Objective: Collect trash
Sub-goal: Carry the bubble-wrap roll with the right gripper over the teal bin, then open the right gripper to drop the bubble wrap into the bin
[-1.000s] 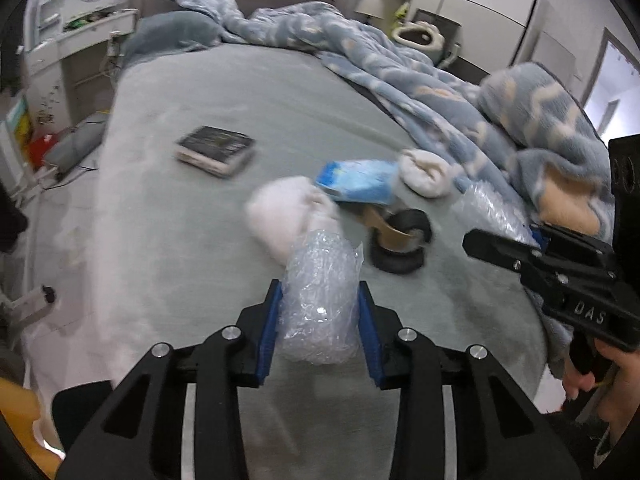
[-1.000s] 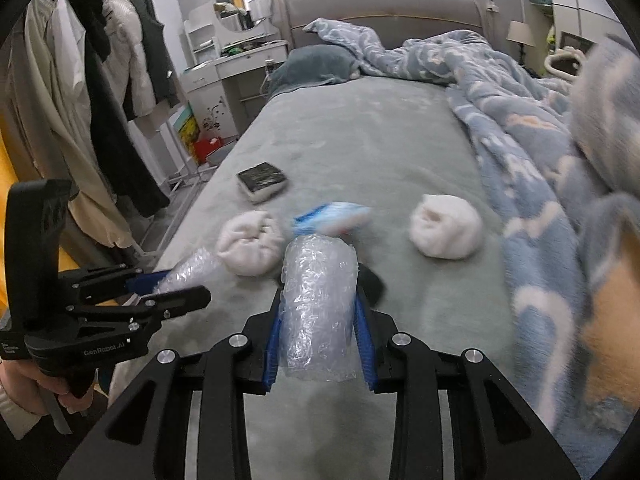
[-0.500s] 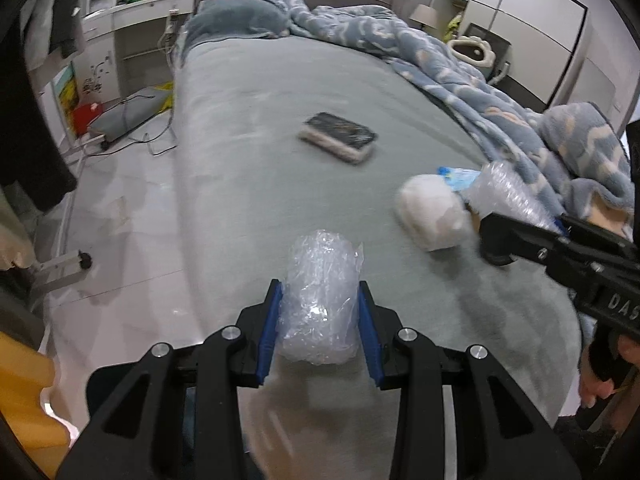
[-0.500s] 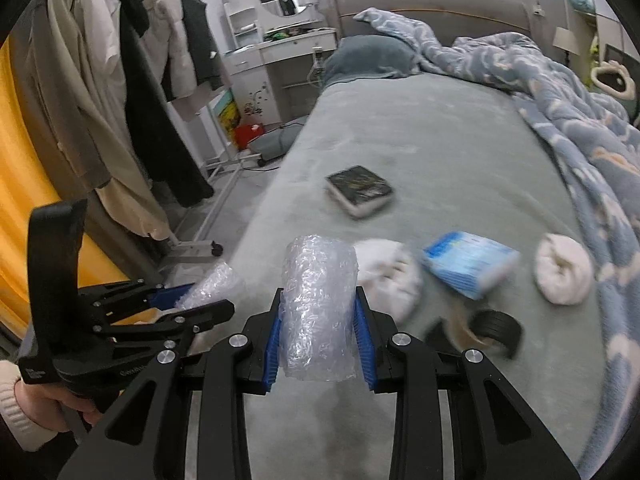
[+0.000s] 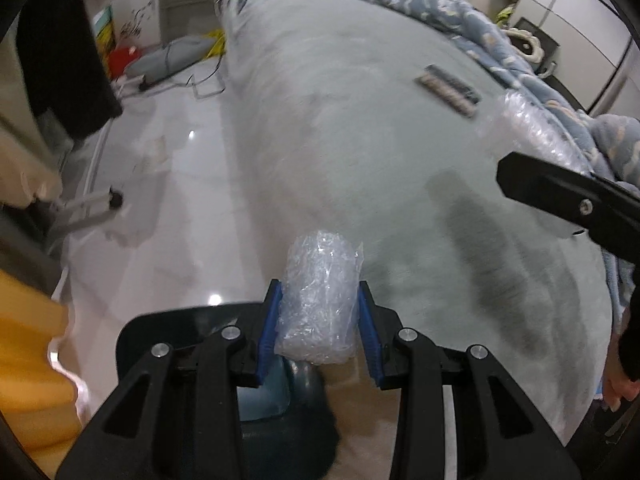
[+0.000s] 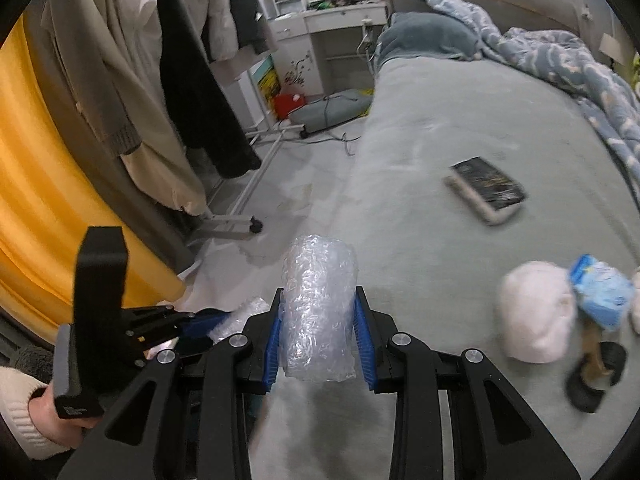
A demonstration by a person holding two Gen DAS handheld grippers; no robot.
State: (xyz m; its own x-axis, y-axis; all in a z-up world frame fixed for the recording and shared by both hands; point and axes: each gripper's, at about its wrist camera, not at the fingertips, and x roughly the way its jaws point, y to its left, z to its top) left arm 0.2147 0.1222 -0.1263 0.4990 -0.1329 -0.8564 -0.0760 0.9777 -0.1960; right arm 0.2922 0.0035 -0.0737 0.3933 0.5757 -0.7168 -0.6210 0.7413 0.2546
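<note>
My left gripper [image 5: 319, 316] is shut on a roll of clear bubble wrap [image 5: 320, 292], held past the left edge of the bed over the floor, with a dark blue bin [image 5: 280, 412] just below it. My right gripper [image 6: 318, 328] is shut on a second roll of bubble wrap [image 6: 318, 316], held over the bed's near left corner. The right gripper also shows in the left wrist view [image 5: 568, 200], with its bubble wrap [image 5: 532, 132]. The left gripper shows at lower left in the right wrist view [image 6: 192, 324].
On the grey bed [image 6: 440, 120] lie a dark book [image 6: 488, 190], a white cloth ball [image 6: 536, 328], a blue packet [image 6: 604, 300] and a black tape roll [image 6: 596, 376]. A blue blanket [image 6: 580, 64] lies at the back. A clothes rack [image 6: 168, 92] and yellow curtain [image 6: 36, 208] stand at left.
Both grippers have swung left, away from the bed's middle towards its left edge and the floor, each still holding its bubble wrap. The dark bin has come into view under the left gripper.
</note>
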